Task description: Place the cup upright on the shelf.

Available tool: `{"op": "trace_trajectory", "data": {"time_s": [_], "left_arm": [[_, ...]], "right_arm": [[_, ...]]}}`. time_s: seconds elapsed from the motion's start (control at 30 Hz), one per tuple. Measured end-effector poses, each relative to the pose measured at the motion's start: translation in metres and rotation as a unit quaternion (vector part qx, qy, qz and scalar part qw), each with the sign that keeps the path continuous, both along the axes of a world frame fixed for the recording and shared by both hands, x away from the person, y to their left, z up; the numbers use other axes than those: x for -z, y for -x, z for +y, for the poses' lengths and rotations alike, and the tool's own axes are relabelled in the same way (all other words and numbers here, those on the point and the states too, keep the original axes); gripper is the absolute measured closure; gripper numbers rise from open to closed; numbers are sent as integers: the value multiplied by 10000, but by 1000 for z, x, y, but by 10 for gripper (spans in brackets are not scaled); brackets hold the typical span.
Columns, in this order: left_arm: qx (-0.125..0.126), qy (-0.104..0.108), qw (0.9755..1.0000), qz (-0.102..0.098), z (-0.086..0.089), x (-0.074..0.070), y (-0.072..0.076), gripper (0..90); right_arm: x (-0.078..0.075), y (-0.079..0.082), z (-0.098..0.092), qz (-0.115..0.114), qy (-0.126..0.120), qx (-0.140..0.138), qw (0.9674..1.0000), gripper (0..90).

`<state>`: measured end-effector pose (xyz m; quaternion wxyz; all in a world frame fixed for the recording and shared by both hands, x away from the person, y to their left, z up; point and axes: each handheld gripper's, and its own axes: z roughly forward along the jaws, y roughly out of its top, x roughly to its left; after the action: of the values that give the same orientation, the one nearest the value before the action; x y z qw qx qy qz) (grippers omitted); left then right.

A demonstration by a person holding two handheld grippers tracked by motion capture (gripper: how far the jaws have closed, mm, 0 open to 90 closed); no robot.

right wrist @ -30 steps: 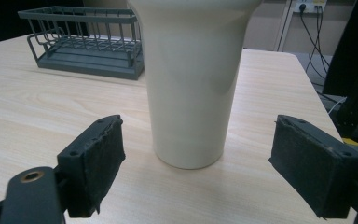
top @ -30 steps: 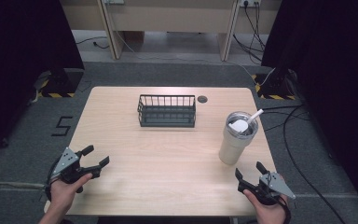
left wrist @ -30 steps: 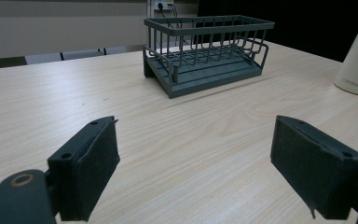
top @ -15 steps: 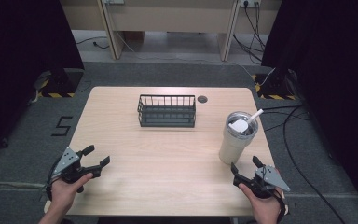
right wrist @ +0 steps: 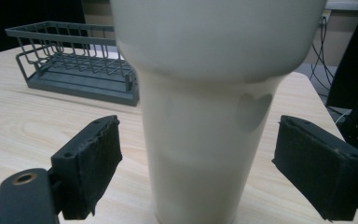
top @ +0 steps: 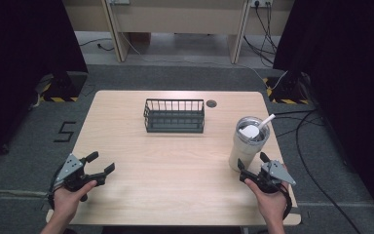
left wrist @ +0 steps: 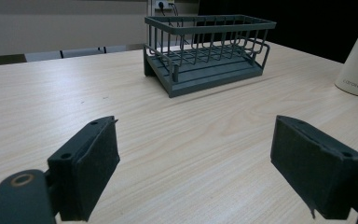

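- The left gripper (top: 97, 164) sits at the near left corner of the wooden table (top: 175, 185), held in the person's left hand (top: 68, 202); its jaws stand wide apart with bare tabletop between them.
- In the left gripper view the two black pads (left wrist: 91, 175) frame open wood, and both are cut off by the bottom edge of the view.
- The dark wire basket (top: 174, 116) stands at the middle far side of the table, well apart from both grippers. In the high view its inside looks bare, though the floor is dim behind the bars.
- The cream tumbler (top: 248, 146) stands upright near the right edge of the table. A white lid (top: 249, 131) and a white straw (top: 267, 120) leaning to the right show at its top; what the tumbler holds cannot be made out.
- The right gripper (top: 251, 166) is held in the right hand (top: 270, 204) just in front of the tumbler's base, jaws spread wide.
- In the right gripper view the tumbler (right wrist: 209, 116) stands between the pads with a gap on each side, so neither pad touches it. Its rim is cut off at the top of that view.
- A small dark round grommet (top: 211, 103) lies in the tabletop just right of the basket.
- Cables (top: 311, 136) trail across the grey floor right of the table, and their ends are lost in the dark curtain.
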<state>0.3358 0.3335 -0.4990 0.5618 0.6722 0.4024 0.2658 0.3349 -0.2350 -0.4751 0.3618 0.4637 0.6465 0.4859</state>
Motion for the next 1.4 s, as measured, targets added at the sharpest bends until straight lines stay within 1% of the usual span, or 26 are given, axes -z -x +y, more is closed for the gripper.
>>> {"op": "trace_trajectory", "data": {"time_s": [0.17, 0.2, 0.23, 0.33, 0.47, 0.67, 0.7, 0.83, 1.07, 1.13, 1.2, 1.4], "left_arm": [[17, 8, 10000, 0, 0, 0, -1, 144], [20, 1, 10000, 2, 0, 0, -1, 144], [19, 12, 10000, 1, 0, 0, -1, 144], [17, 25, 10000, 2, 0, 0, 0, 144], [14, 26, 10000, -17, 0, -1, 0, 144], [20, 23, 10000, -16, 0, -1, 0, 144], [16, 39, 10000, -15, 0, -1, 0, 144], [15, 32, 10000, -18, 1, -1, 0, 144], [16, 35, 10000, -16, 1, -1, 0, 144], [16, 33, 10000, -18, 1, -1, 0, 144], [17, 35, 10000, -16, 1, -1, 0, 144], [22, 31, 10000, -20, 1, -1, 0, 144]], "right_arm": [[1, -8, 2, 20, -23, 40, 10000, 152], [2, -9, 2, 1, 9, 46, 10000, 152], [2, -10, 3, 21, -26, 46, 10000, 151], [3, -13, 4, 24, -27, 62, 10000, 148], [3, -21, 5, -4, -67, 128, 9999, 136], [1, -31, 7, -69, -51, 118, 9999, 109], [2, -35, 8, -68, -56, 119, 9999, 100], [3, -40, 9, -88, -90, 107, 9999, 87], [7, -46, 12, -137, -13, 119, 9998, 74], [8, -48, 13, -191, 14, 138, 9997, 81], [10, -49, 14, -211, -12, 172, 9996, 89], [12, -49, 13, -277, -94, 164, 9994, 105]]}}
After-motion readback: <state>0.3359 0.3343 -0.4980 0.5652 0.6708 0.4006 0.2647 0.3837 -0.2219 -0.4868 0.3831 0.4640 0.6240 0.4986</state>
